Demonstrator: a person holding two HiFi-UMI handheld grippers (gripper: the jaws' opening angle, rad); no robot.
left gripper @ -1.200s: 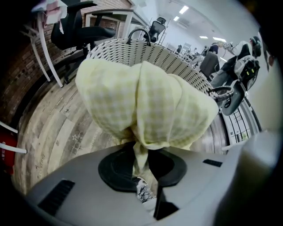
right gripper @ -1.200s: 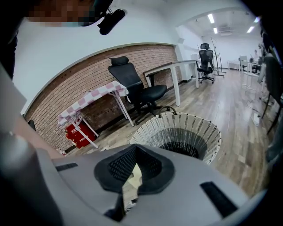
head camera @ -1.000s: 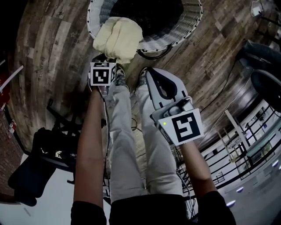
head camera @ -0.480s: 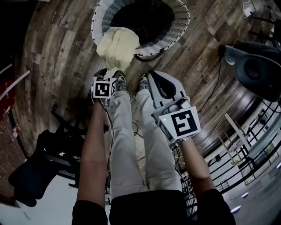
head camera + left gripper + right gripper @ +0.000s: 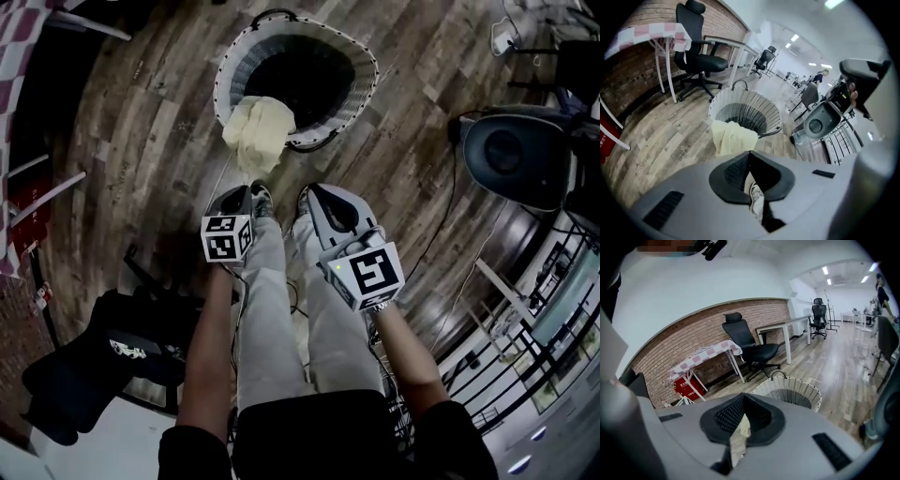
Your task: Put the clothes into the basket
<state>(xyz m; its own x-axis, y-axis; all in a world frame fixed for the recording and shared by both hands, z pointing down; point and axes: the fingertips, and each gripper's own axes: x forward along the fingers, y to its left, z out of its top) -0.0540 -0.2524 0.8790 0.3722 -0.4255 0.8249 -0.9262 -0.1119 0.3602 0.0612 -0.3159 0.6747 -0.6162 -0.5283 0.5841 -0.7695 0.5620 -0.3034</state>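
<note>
A pale yellow cloth (image 5: pixel 258 131) hangs over the near rim of the white wicker basket (image 5: pixel 367 70), part inside and part down its outer wall. In the left gripper view the cloth (image 5: pixel 733 137) drapes the basket's (image 5: pixel 754 107) front edge. My left gripper (image 5: pixel 238 193) is shut and holds nothing, above the person's shoe and well short of the cloth. Beside it, over the other shoe, my right gripper (image 5: pixel 312 192) is shut and holds nothing too. The basket (image 5: pixel 787 392) shows ahead of the right gripper's jaws (image 5: pixel 743 399).
The person's legs (image 5: pixel 272 309) stand on the wooden floor just before the basket. A round black device (image 5: pixel 511 155) sits to the right and a black bag (image 5: pixel 84 370) at lower left. Behind the basket are a black office chair (image 5: pixel 701 56) and a checked-cloth table (image 5: pixel 705 357).
Both grippers have risen and drawn back from the basket. The left gripper, which was at the cloth's lower end, is now apart from it; the cloth stays draped over the rim.
</note>
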